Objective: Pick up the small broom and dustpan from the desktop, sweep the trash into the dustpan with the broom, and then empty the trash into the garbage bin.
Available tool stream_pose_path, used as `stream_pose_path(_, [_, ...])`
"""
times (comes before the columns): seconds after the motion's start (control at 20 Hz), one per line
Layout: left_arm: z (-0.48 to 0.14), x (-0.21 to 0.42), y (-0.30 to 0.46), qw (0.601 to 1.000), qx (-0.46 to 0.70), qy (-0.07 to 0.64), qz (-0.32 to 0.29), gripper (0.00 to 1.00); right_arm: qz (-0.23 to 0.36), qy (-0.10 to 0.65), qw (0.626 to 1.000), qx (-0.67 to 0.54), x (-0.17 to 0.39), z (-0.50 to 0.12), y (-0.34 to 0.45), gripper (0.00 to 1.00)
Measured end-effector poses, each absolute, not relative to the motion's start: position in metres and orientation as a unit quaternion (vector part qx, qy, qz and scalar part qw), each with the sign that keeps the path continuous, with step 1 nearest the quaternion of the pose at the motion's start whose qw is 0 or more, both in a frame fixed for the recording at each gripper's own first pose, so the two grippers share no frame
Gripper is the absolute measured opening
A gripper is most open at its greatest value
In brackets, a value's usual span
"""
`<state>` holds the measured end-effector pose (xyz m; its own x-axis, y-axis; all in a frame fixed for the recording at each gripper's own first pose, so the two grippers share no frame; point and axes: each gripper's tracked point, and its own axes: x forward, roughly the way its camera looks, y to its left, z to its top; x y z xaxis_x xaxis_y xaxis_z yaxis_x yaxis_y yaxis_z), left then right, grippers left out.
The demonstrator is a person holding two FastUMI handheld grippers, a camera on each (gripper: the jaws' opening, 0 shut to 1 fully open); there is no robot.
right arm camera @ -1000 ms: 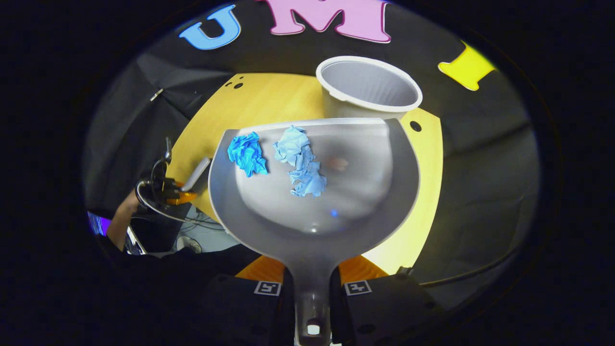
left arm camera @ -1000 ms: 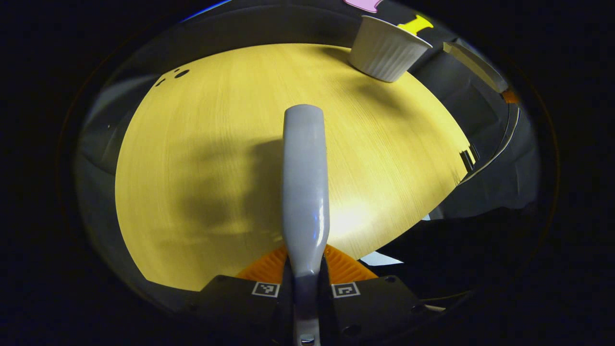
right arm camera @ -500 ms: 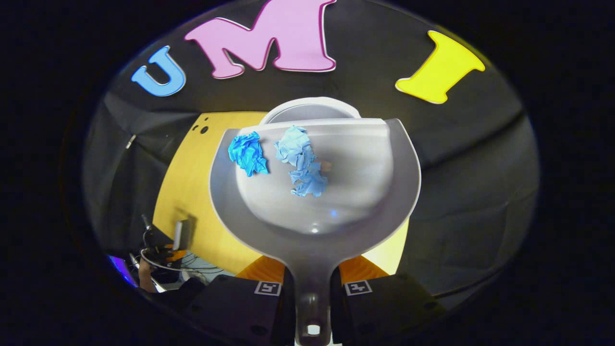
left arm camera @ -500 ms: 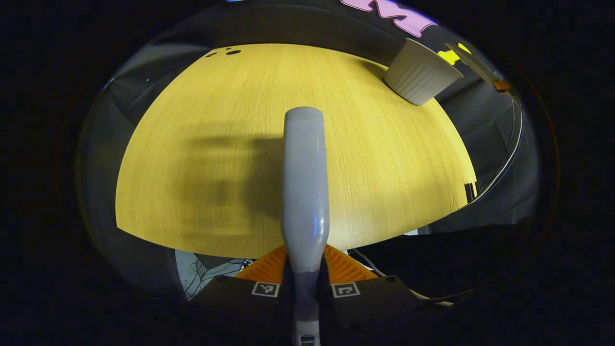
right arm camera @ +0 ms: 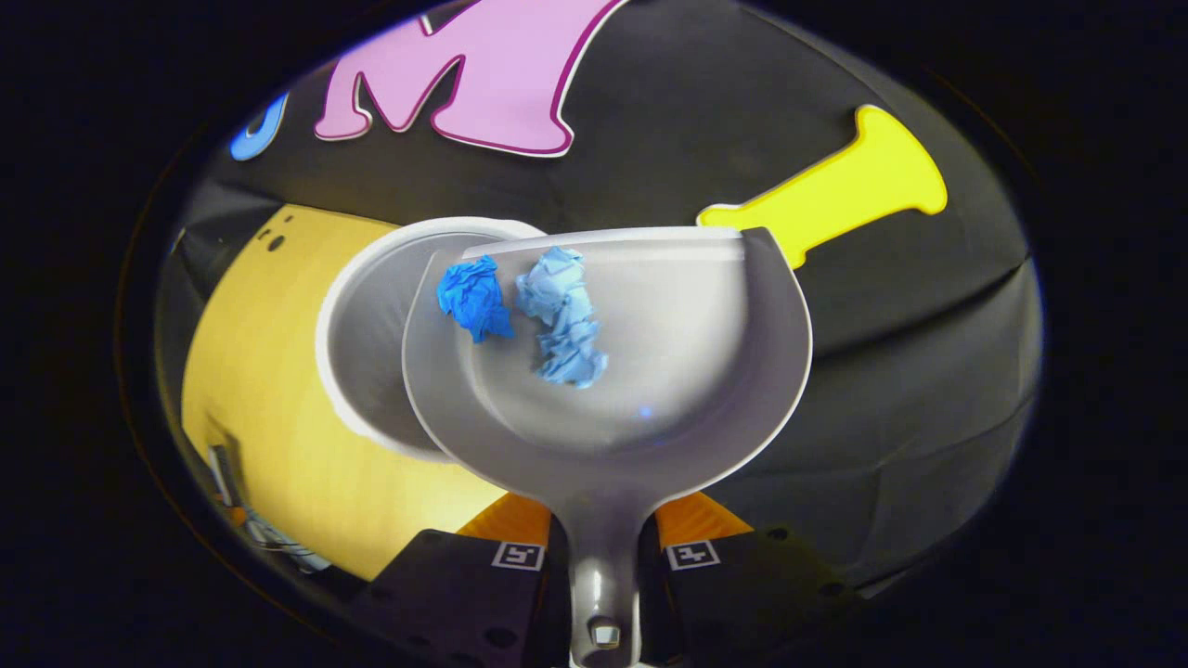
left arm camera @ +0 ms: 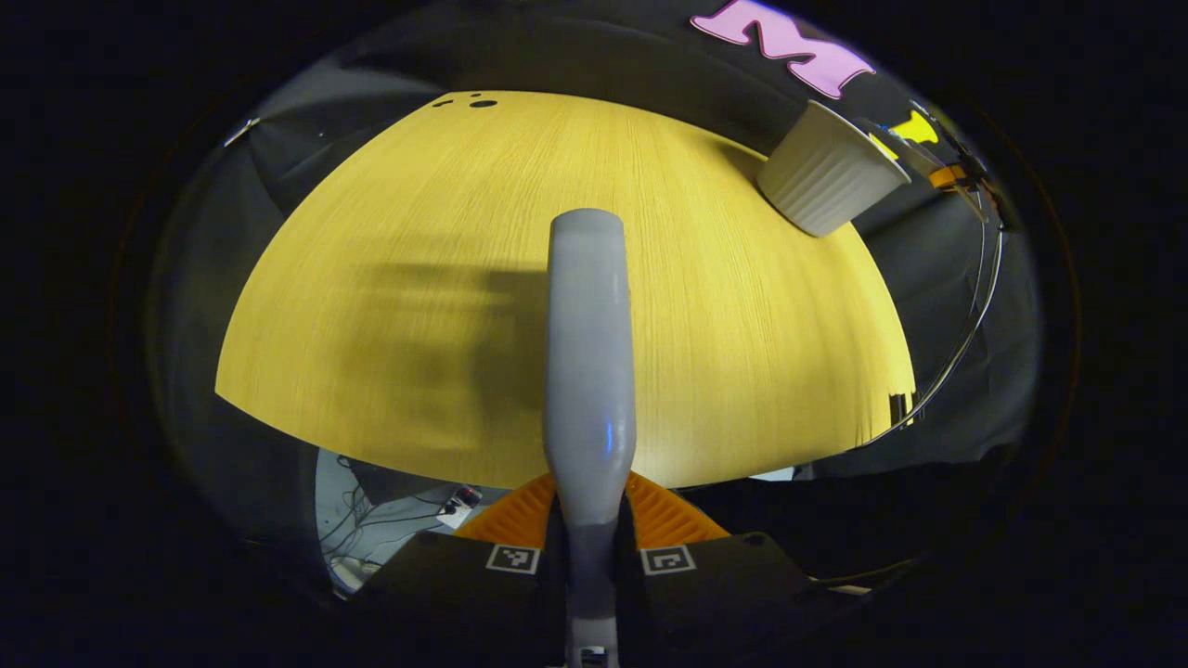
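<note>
My right gripper (right arm camera: 605, 557) is shut on the handle of the grey dustpan (right arm camera: 668, 390), held above and partly over the white garbage bin (right arm camera: 362, 343). Two crumpled paper balls lie in the pan near its front lip: a bright blue one (right arm camera: 473, 299) and a pale blue one (right arm camera: 561, 315). My left gripper (left arm camera: 590, 547) is shut on the grey handle of the small broom (left arm camera: 587, 353), which points out over the yellow desktop (left arm camera: 418, 232). The bin (left arm camera: 821, 172) also stands at the far right of the desktop in the left gripper view. The broom's bristles are hidden.
The desktop's near edge (left arm camera: 371, 455) runs below the broom handle, with cables on the floor (left arm camera: 380, 529) beneath it. A cable (left arm camera: 965, 334) hangs along the right side. Small holes (left arm camera: 478, 100) mark the desktop's far corner.
The right gripper has carried the dustpan closer to the bin and to its right, so the bin now sits under the pan's left side. The left gripper has drawn back slightly from the desktop.
</note>
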<state>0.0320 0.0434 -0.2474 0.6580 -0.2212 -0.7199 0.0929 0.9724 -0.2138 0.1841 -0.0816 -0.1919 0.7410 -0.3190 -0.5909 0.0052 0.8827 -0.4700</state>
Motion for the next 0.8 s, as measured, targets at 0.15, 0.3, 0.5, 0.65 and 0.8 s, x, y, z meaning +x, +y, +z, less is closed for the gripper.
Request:
stream_pose_path(0.15, [-0.244,0.034,0.047,0.908,-0.071,0.403,-0.094,0.25,-0.115,0.323,0.899,-0.272,0.199,-0.199,-0.086,0.33])
stream_pose_path(0.3, [-0.247,0.031,0.049,0.908,-0.060,0.402,-0.096,0.25,-0.137,0.295,0.897,-0.300,0.210,-0.204,-0.082,0.33])
stream_pose_path(0.5, [-0.248,0.030,0.048,0.909,-0.056,0.401,-0.095,0.25,-0.149,0.268,0.871,-0.383,0.219,-0.211,-0.078,0.33])
stream_pose_path(0.65, [-0.248,0.029,0.050,0.909,-0.052,0.403,-0.094,0.25,-0.163,0.239,0.848,-0.444,0.223,-0.211,-0.074,0.33])
stream_pose_path(0.8, [-0.247,0.026,0.051,0.907,-0.048,0.409,-0.094,0.25,-0.191,0.212,0.825,-0.488,0.220,-0.211,-0.071,0.33])
